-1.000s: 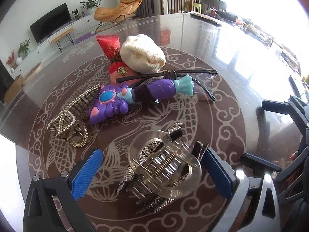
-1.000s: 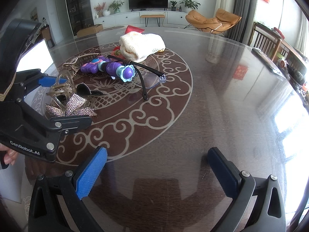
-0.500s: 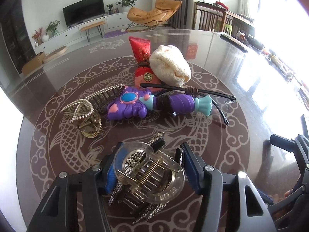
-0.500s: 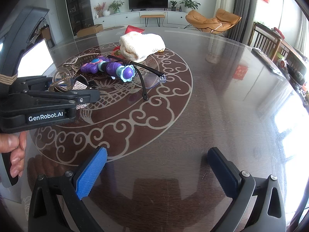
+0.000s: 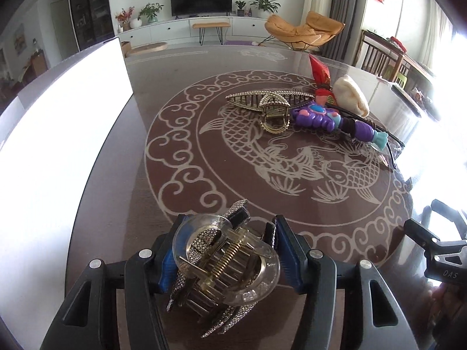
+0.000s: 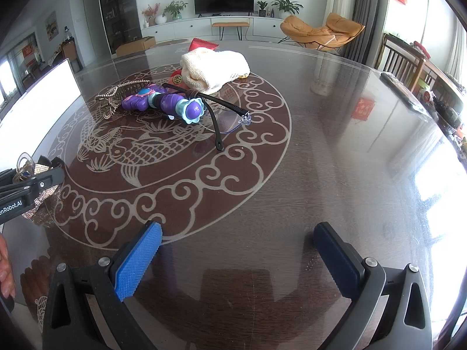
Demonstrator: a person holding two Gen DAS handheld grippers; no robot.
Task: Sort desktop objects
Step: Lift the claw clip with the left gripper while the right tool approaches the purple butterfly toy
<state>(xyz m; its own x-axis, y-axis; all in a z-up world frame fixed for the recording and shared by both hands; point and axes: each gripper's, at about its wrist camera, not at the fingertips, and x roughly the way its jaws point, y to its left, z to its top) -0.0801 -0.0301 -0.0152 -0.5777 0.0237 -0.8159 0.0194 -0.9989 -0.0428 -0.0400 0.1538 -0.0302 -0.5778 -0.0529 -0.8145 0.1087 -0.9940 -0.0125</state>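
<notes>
While the left gripper [image 5: 224, 258] is clenching its blue pads on the clear rhinestone hair claw [image 5: 223, 265], the claw is sitting lifted between the jaws, close over the near rim of the dark glass table [image 5: 181, 134] and well apart from the pile on the far side of the fish pattern. That pile is holding the gold hair claw [image 5: 267, 106], the purple toy wand [image 5: 332, 119], the black glasses [image 6: 217, 116], the cream knitted pouch [image 6: 214, 68] and a red packet [image 5: 319, 70]. To do this carry well, I would judge, the hand is needing to keep the squeeze steady, since the claw is springy, its smooth curved shell is offering little for the pads to bite on, and its loose rhinestone prongs are hanging below where they could snag the glass; moving it level and clear of the surface, toward the white sheet [image 5: 58, 134] at the table's edge if that is the sorting spot, seems safest. The right gripper [image 6: 238, 258] is hanging released over bare glass, nothing between its jaws. As for writing, the left gripper's body is showing "enRobot.AI" in the right wrist view, and the right gripper's body is showing "DAS" in the left wrist view.
</notes>
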